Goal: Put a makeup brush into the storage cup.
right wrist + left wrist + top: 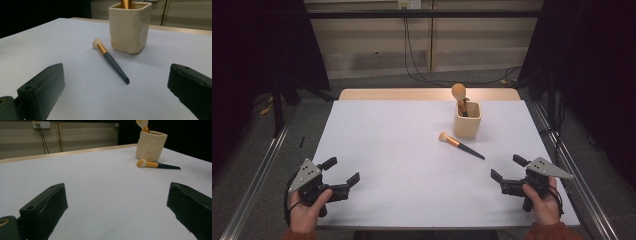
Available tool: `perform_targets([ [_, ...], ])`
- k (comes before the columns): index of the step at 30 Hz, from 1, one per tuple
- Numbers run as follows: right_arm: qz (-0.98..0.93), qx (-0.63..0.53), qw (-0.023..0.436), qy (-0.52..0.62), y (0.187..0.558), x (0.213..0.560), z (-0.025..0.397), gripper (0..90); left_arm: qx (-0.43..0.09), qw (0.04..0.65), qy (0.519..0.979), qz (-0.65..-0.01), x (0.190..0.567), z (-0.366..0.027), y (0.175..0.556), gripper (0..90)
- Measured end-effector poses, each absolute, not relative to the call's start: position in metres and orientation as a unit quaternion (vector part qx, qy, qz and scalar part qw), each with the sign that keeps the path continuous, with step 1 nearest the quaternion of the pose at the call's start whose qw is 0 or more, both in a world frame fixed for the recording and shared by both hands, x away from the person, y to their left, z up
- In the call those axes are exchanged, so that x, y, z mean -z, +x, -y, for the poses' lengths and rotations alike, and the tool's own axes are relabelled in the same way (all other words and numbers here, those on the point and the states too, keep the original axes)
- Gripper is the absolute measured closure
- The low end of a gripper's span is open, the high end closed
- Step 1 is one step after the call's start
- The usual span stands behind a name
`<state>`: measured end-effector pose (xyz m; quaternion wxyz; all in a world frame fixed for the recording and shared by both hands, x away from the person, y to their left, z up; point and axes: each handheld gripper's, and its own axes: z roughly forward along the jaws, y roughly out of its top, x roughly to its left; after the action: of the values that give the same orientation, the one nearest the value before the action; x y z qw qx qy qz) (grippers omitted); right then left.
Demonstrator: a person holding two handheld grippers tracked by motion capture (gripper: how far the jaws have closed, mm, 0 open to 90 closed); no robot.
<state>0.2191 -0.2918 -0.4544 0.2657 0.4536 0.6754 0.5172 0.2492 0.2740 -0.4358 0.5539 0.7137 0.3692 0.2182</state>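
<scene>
A cream square cup (467,121) (151,145) (130,26) stands on the white table at the back right, with one makeup brush (459,97) (143,125) upright in it. A second brush (460,145) (157,165) (111,59), with pale bristles, gold ferrule and dark handle, lies flat just in front of the cup. My left gripper (344,170) (117,207) rests open at the front left, far from both. My right gripper (509,166) (116,90) is open at the front right, pointing at the lying brush, a short way from its handle tip.
The white table top (402,155) has a wooden strip along its far edge. Metal rails run along both sides of the table. Cables (422,75) hang down the back wall onto the floor. Dark curtains flank both sides.
</scene>
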Motion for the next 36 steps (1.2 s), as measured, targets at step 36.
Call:
perform_targets([
  [36, -0.683, -0.549, 0.255, 0.409, 0.271, 0.426, 0.268, 0.7, -0.226, 0.552, 0.715, -0.365, 0.434, -0.271, 0.251, 2.9],
])
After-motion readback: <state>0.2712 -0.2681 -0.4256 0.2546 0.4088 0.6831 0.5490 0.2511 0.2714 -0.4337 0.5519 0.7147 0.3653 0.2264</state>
